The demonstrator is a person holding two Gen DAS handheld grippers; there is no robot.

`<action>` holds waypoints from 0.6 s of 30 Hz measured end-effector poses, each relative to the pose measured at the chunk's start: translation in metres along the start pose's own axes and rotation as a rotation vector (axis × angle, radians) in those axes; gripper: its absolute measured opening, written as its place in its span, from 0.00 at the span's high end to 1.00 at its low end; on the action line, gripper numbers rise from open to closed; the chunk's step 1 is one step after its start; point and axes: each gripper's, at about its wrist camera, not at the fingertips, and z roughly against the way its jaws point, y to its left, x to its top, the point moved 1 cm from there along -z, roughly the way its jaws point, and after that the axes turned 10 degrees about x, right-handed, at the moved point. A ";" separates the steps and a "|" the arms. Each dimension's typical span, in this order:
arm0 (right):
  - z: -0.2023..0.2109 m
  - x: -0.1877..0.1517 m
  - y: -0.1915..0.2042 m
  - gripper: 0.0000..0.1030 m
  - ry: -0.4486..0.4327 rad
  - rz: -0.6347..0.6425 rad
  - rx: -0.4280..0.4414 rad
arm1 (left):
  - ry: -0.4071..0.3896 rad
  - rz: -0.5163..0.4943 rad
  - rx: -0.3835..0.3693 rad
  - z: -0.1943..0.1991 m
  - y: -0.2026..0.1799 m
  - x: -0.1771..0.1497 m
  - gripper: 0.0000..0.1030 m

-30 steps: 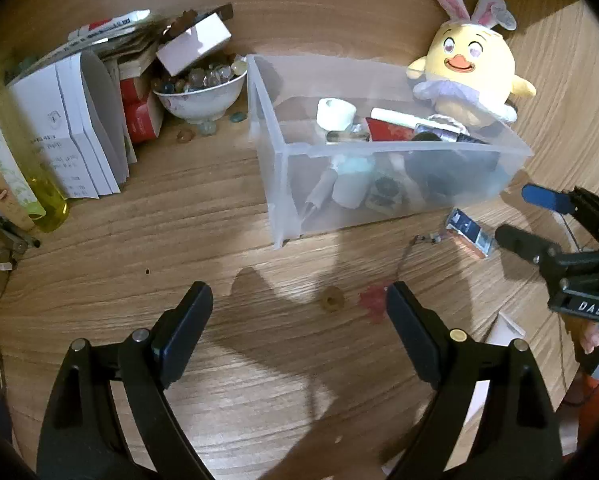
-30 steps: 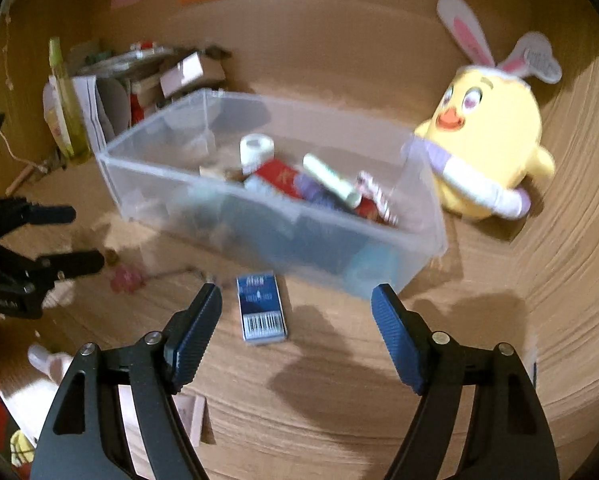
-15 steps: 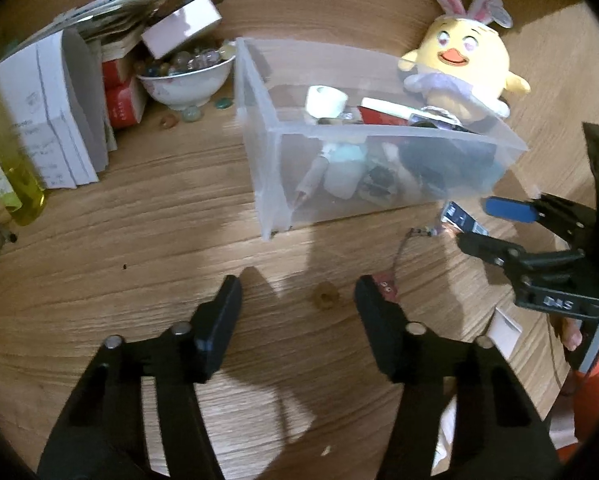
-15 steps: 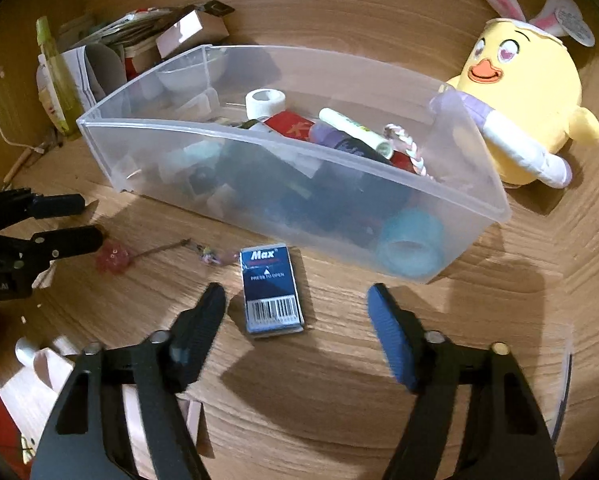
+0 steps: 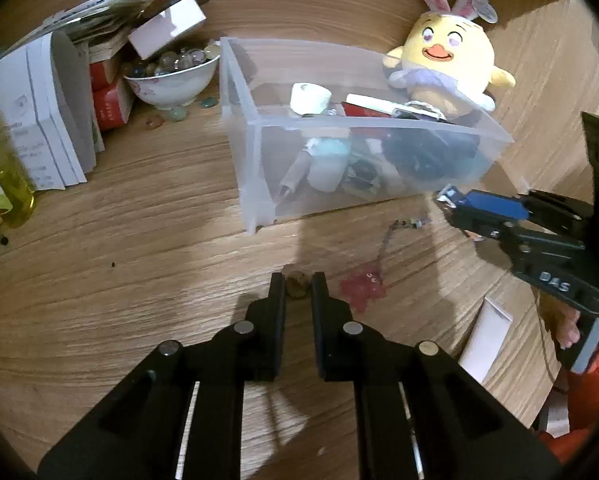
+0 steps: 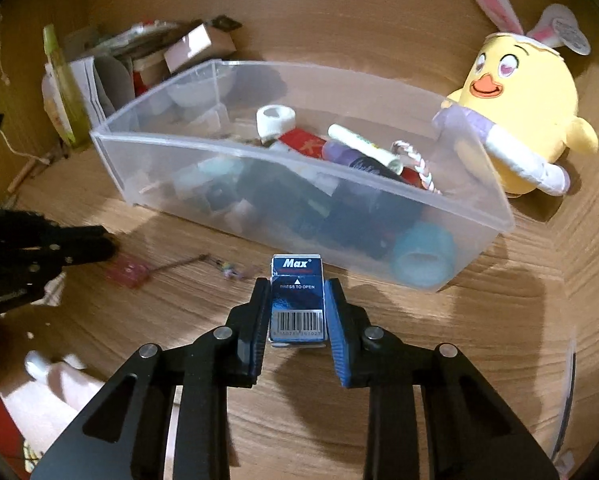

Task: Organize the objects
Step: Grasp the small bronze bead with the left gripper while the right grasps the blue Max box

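The right claw (image 6: 296, 307) is pinching a small blue "Max" box (image 6: 297, 300) w/ barcode, one finger on each long side. The box is lying low over the wooden table (image 6: 419, 360), just in front of the clear plastic bin (image 6: 259, 168); whether it is touching the table, I cannot tell. The bin is holding many small things, e.g. a white tape roll (image 6: 275, 119) and a blue tape roll (image 6: 423, 261).

The left claw (image 5: 298, 285) is almost pressed together around a small brown round piece (image 5: 297, 282) on the table, approx. in front of the bin's corner. Just beside it, to the right, a red charm w/ thin chain (image 5: 362, 287) is lying flat. A yellow chick plush w/ bunny ears (image 6: 519, 128) is sitting behind the bin's right end. A bowl of glass marbles (image 5: 171, 76) is standing left of the bin, near white booklets (image 5: 39, 112).
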 end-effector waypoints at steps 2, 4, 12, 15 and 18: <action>0.006 0.000 0.000 0.76 -0.015 -0.009 0.006 | -0.010 0.007 0.005 0.002 0.001 0.000 0.89; 0.011 0.000 0.000 0.76 -0.026 -0.017 0.010 | -0.026 0.012 0.005 0.006 0.002 0.000 0.89; 0.034 -0.002 -0.003 0.76 -0.085 -0.040 0.019 | -0.088 0.014 0.020 0.025 -0.005 0.006 0.89; 0.042 -0.001 -0.002 0.76 -0.106 -0.039 0.025 | -0.123 0.009 0.026 0.036 -0.008 0.013 0.89; 0.050 0.002 -0.001 0.76 -0.127 -0.031 0.027 | -0.159 -0.001 0.031 0.048 -0.013 0.020 0.89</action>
